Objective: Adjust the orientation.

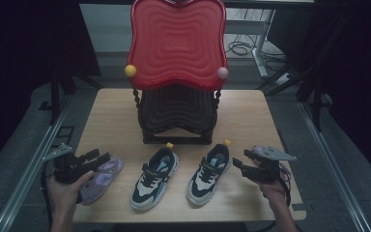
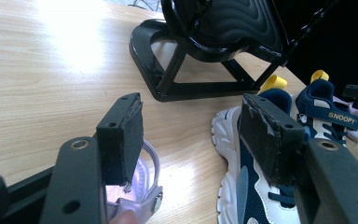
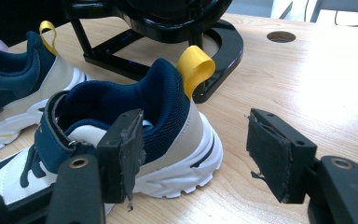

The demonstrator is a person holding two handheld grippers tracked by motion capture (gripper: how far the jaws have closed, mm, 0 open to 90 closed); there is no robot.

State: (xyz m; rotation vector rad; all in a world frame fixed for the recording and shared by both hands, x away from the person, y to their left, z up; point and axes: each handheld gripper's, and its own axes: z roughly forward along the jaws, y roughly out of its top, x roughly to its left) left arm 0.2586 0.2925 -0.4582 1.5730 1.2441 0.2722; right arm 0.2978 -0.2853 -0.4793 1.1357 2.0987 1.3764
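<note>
1. The word "SNOOPY" is written in yellow letters on the dark blue strap of the far sneaker, seen in the left gripper view.
2. No other words can be read.

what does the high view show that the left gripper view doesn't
High view alone: the red seat of the two-tier rack with its yellow knob and pink knob, the person's hands, the right gripper open beside the right sneaker, and the whole table.
Left gripper view alone: the SNOOPY strap lettering and the taped jaw pads of the open left gripper.
Both: the two navy-and-white sneakers, a purple sandal and the black rack base.
</note>
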